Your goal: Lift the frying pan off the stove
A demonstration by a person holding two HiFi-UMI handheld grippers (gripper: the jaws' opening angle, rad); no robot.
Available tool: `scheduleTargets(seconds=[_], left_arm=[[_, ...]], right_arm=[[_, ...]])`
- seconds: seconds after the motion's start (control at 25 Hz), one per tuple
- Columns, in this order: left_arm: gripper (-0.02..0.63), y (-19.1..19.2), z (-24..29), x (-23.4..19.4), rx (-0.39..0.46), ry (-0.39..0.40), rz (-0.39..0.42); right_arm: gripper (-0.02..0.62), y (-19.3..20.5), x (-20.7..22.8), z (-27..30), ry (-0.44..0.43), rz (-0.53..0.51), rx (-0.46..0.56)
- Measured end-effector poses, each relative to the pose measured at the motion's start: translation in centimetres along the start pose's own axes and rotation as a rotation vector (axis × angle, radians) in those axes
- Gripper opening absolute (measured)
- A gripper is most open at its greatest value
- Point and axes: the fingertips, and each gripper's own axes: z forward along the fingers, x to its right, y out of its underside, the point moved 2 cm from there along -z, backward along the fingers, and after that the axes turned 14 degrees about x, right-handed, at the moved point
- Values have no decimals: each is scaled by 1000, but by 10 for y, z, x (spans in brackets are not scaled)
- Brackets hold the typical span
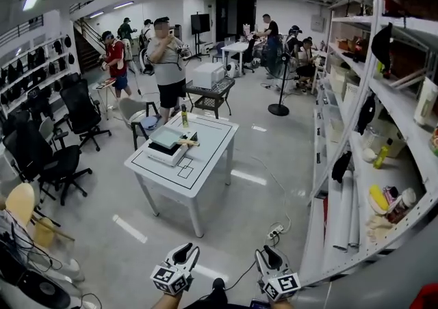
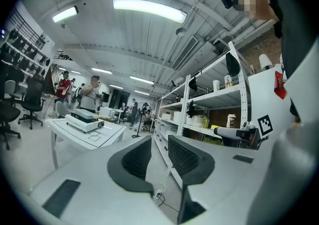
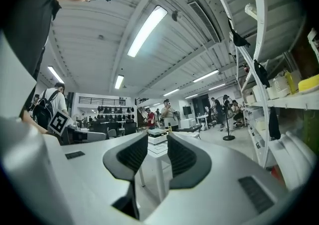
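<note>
Jaws partly apart and empty on left gripper (image 2: 159, 139) and right gripper (image 3: 157, 137), well apart from the counter (image 1: 205, 160). Frying pan (image 1: 168, 138) on the stove (image 1: 161, 157) by the counter's left edge; approach, grip and lift all yet to do.

- Left gripper (image 1: 185, 254) was held low at the near edge, jaws parted, nothing between them.
- Right gripper (image 1: 272, 258) was just right of it, jaws parted, empty.
- Both pointed far.
</note>
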Motion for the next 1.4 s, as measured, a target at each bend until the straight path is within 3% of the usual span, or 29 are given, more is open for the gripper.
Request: scheduleTargets(seconds=[0.2, 0.36, 0.52, 0.72, 1.08, 1.4], left_arm=[[110, 15, 58, -42, 7, 32, 24], [110, 8, 113, -70, 17, 57, -17], [110, 2, 162, -93, 30, 101, -17], [110, 20, 203, -123, 10, 141, -36], [110, 36, 252, -162, 6, 121, -50], [110, 46, 327, -195, 8, 50, -8]], right_arm=[[131, -1, 29, 66, -14, -32, 1], [126, -6, 47, 123, -23, -55, 19], [122, 4, 65, 171, -23, -64, 19], [107, 22, 82, 204, 11, -68, 18], [103, 56, 121, 244, 35, -52, -30], [103, 75, 180, 329, -57, -22, -15]])
